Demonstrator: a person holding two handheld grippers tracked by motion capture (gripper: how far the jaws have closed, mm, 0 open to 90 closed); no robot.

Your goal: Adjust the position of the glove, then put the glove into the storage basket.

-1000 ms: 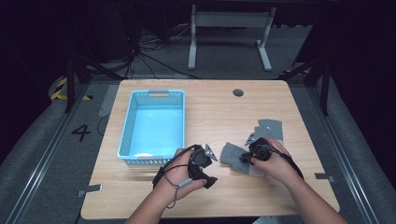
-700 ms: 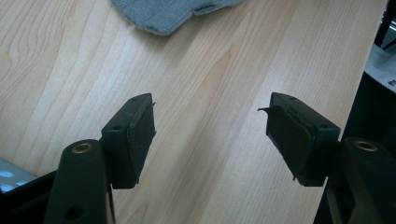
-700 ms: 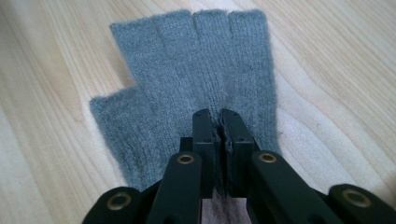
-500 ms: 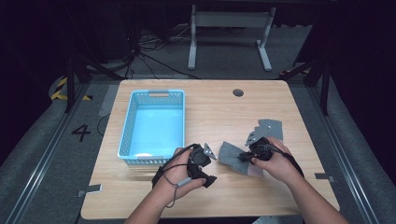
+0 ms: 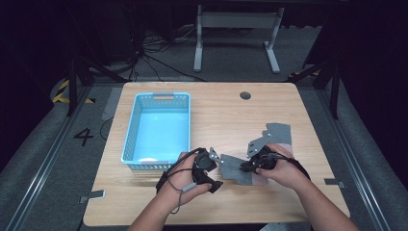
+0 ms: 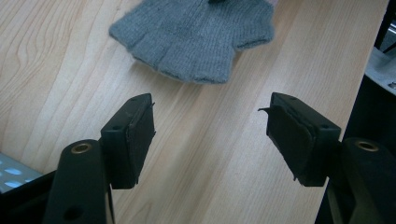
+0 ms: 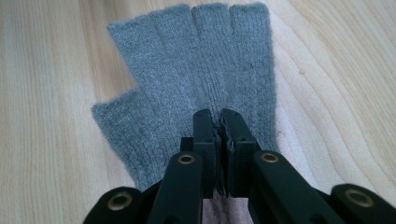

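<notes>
The grey fingerless glove (image 7: 196, 79) lies flat on the wooden surface (image 5: 226, 115), to the right of the blue basket (image 5: 137, 120) and well apart from it. The right gripper (image 7: 220, 116) has its fingers pressed together on a thin pinch of knit near the glove's middle, just below the four finger stubs. That is a small bite of cloth; if the hand lifts quickly, I judge the wool could slide out, or the glove could hang lopsided and fold over on itself.

The left gripper (image 6: 210, 126) rests between the basket and the glove, its fingers spread wide with nothing between them, bare wood below. The glove's edge lies just ahead of them. If it closes from here it would likely catch only air, or scrape the surface.

A second grey piece (image 5: 274, 134) lies farther from the basket, beyond the right hand (image 5: 281, 166); dragging the glove that way could snag it.

The basket appears to hold nothing, its pale floor showing bare.
</notes>
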